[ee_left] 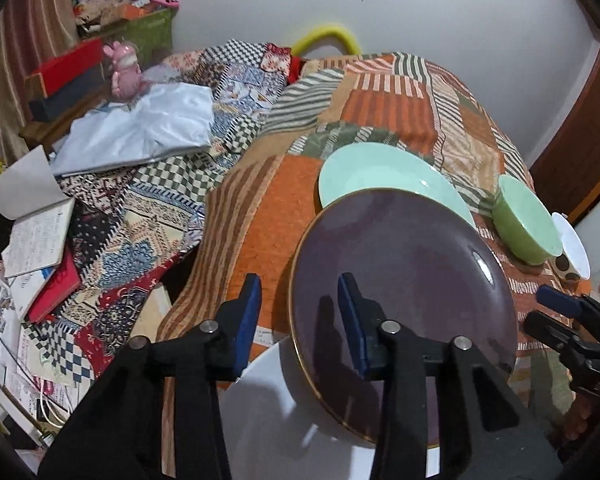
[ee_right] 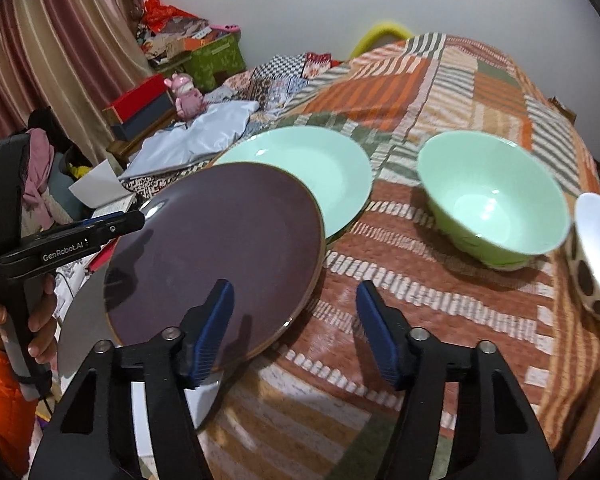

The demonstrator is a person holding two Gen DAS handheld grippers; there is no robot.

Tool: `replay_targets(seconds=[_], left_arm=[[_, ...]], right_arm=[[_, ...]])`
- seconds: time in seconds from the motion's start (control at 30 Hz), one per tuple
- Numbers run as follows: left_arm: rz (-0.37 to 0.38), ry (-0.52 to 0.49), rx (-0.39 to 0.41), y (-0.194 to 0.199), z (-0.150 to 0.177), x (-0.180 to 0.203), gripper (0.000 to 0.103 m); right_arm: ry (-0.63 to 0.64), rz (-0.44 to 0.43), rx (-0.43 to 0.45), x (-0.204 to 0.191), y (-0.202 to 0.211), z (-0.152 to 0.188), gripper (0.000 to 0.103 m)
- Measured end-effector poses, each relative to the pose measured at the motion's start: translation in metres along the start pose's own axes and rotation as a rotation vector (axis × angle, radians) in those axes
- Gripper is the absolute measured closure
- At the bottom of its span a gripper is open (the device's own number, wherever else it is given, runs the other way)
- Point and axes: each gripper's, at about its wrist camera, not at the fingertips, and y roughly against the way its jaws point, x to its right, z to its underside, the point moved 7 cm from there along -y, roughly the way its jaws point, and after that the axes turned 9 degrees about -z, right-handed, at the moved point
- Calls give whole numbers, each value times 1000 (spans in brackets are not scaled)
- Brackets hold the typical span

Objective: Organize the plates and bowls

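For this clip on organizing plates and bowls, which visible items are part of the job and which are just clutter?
Part of the job:
purple plate
mint green plate
white plate, under the purple one
green bowl
spotted bowl

Just lying about:
pink toy figure
open notebook
red box
pale blue cloth

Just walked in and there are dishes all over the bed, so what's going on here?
A person with a handheld gripper in each hand is sorting dishes on a patchwork bedspread. The left gripper straddles the left rim of a dark purple plate, which overlaps a mint green plate and a white plate. The right gripper is open at the purple plate's right edge. Neither grips yet. A green bowl and a spotted bowl sit to the right.
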Motion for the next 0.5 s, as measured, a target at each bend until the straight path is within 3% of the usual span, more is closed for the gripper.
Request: replay_targets(seconds=[0.27,0.5], left_arm=[[50,-2,-37,-12,-4,2,74],[95,-1,-76,-19,-2,4,78]], right_arm=[[-36,-34,-43,1,-19,1,66],[-67,-56,-59,0,-27,1,70]])
